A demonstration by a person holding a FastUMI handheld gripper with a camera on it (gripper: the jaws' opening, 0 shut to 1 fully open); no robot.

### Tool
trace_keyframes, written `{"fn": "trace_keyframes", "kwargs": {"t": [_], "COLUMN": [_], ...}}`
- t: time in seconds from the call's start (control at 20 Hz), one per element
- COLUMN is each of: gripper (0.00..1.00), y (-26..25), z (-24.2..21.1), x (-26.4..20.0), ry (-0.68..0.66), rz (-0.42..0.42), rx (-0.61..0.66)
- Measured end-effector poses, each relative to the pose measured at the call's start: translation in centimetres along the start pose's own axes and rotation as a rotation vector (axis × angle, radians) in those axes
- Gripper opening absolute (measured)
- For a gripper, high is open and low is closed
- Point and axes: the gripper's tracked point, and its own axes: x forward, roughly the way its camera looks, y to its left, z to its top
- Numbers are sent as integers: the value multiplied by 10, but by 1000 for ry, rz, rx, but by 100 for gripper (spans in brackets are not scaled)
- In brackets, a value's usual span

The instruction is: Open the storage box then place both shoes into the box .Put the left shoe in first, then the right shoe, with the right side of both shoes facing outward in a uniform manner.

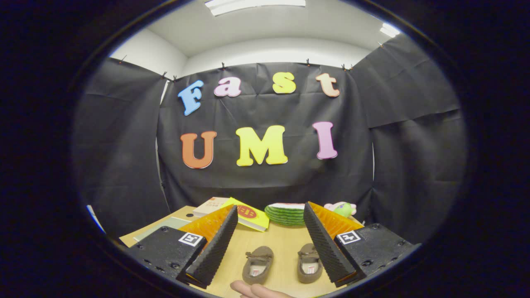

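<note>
Two small brown slipper shoes lie on the wooden table (281, 244), toes pointing away from me. The left shoe (257, 265) lies between my fingers. The right shoe (309, 263) sits close against the inner face of the right finger (325, 244). My gripper (271, 213) hovers above them, open wide, with nothing held. A person's fingertips (256, 289) show at the near table edge, just below the left shoe.
At the back of the table lie a yellow book (250, 215) on a pale book (209, 205), a watermelon-patterned bowl-like item (285, 214) and a pink-green plush toy (341, 208). A greenish flat sheet (165, 227) lies at the left. Black cloth walls enclose the booth.
</note>
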Motion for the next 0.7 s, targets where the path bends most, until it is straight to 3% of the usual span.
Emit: {"fn": "trace_keyframes", "kwargs": {"t": [0.3, 0.7], "gripper": [100, 100], "y": [10, 59], "z": [-55, -113], "x": [31, 77], "ry": [175, 400], "rz": [13, 149], "rx": [85, 202]}}
